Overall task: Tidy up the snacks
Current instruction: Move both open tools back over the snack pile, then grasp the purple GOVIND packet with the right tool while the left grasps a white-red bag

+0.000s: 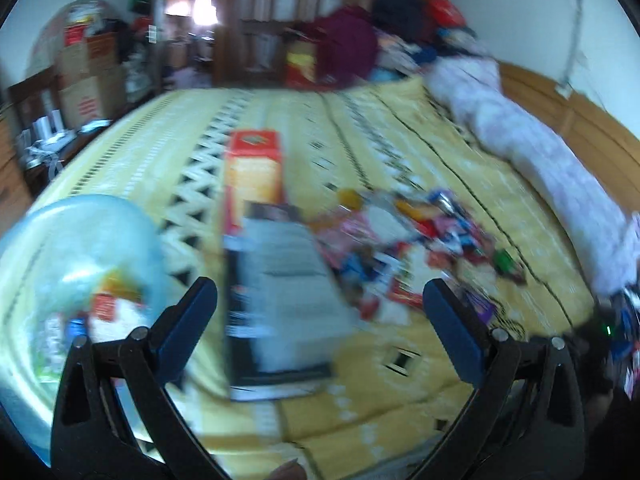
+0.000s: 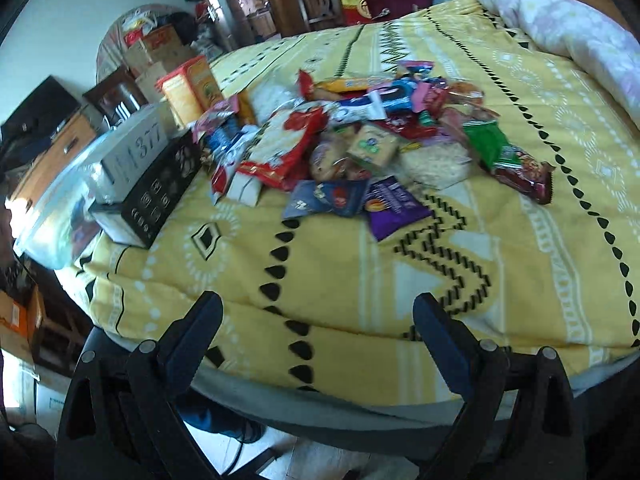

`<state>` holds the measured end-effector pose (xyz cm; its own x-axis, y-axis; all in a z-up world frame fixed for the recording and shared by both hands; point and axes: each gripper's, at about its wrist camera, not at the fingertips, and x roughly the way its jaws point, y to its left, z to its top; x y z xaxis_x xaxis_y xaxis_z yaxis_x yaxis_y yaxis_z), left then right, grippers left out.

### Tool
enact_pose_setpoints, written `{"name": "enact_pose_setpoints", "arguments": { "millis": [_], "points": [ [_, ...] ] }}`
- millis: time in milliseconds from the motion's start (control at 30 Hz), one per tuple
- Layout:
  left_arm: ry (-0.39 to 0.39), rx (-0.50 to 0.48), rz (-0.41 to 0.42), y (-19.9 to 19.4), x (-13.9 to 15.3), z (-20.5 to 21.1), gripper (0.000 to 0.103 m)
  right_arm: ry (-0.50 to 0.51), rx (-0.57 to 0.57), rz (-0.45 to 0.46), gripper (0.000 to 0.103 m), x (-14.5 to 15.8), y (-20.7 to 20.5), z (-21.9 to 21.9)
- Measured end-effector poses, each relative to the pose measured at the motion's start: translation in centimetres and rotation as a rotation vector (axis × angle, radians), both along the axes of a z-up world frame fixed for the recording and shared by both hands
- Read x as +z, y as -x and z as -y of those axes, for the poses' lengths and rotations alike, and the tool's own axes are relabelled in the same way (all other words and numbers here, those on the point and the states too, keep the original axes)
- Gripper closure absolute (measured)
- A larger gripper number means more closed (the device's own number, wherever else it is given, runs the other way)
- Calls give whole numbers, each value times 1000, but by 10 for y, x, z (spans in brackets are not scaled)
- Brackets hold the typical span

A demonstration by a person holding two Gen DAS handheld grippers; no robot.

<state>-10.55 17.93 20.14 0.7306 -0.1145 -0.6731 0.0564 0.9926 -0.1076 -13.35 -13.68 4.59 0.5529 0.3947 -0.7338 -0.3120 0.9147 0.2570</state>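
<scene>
From the left wrist, the picture was smeared with motion blur. The left gripper (image 1: 320, 320) stood spread as wide as it goes, and its blue pads pressed on nothing; the grey-and-black carton (image 1: 280, 300) merely showed in the gap between them, lying on the yellow patterned bedspread (image 1: 360, 400) farther off. Beyond the carton, end to end with it, lay an orange-and-red box (image 1: 254, 168). To the left sat a clear plastic bin (image 1: 80, 264) with a few packets already visible through its wall, which suggested sorting had at least begun. To the right of the carton the pile of snacks (image 1: 416, 248) sprawled loose, too blurred to tell the packets apart.

From the right wrist, the scene was sharper. The right gripper (image 2: 316, 340) also stood wide open and empty, hanging over the near edge of the bed with bare bedspread (image 2: 320, 264) between it and the heap. The pile of snacks (image 2: 372, 132) was still large and unsorted: a purple packet (image 2: 394, 204) and a dark blue one (image 2: 328, 198) at its near edge, a green bag (image 2: 490, 144) to the right, a red-and-white bag (image 2: 288, 144) near the middle. The carton (image 2: 148, 184) and the bin (image 2: 56, 216) lay at the left. By my reckoning most of the work remained, with nearly every packet still to be picked up and placed.
</scene>
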Motion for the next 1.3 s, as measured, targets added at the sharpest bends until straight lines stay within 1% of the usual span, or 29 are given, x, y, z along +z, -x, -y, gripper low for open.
{"name": "enact_pose_setpoints", "arguments": {
  "millis": [33,100,133,200,300,367,467,533,567,600,667,767,833,867,933,967,1000,1133,1300],
  "points": [
    [-5,-48,-24,-5,-8,19,0,2,-3,12,6,-1,-3,3],
    [-25,-96,-52,-10,-18,42,0,42,-27,48,5,-3,-18,15],
    [-31,-118,-68,-15,-25,55,0,45,-47,33,5,-7,-28,22],
    [-23,-134,-103,-20,-34,66,0,-3,-89,3,5,-13,-45,41],
    [-12,-171,-163,-25,-53,85,0,-9,-110,-3,5,-23,-51,56],
    [-24,-194,-202,-27,-65,100,0,2,-84,-19,5,-32,-55,58],
    [-19,-208,-242,-32,-71,113,0,19,29,-1,6,-35,-65,45],
    [-26,-224,-248,-32,-71,120,0,33,95,12,9,-34,-80,34],
    [-33,-229,-248,-32,-70,123,0,40,107,10,13,-35,-85,31],
    [-36,-232,-248,-33,-71,125,0,49,130,-11,20,-39,-96,26],
    [-36,-238,-252,-33,-71,129,0,71,160,-49,28,-47,-112,19],
    [-37,-244,-263,-35,-76,130,0,98,194,-49,28,-52,-127,9],
    [-26,-244,-278,-37,-81,131,0,107,192,-56,34,-55,-133,6],
    [-18,-245,-282,-37,-82,131,0,121,170,-47,48,-56,-133,7],
    [-3,-252,-282,-37,-85,131,0,104,144,-45,53,-55,-127,15],
    [2,-254,-277,-37,-86,131,0,85,135,-38,60,-52,-120,19],
    [7,-256,-270,-37,-86,130,0,75,124,-26,62,-47,-110,24],
    [22,-256,-240,-51,-90,130,1,6,82,-5,62,-37,-73,43],
    [3,-256,-170,-83,-95,138,1,-73,34,3,62,-32,-54,60]
  ]
}}
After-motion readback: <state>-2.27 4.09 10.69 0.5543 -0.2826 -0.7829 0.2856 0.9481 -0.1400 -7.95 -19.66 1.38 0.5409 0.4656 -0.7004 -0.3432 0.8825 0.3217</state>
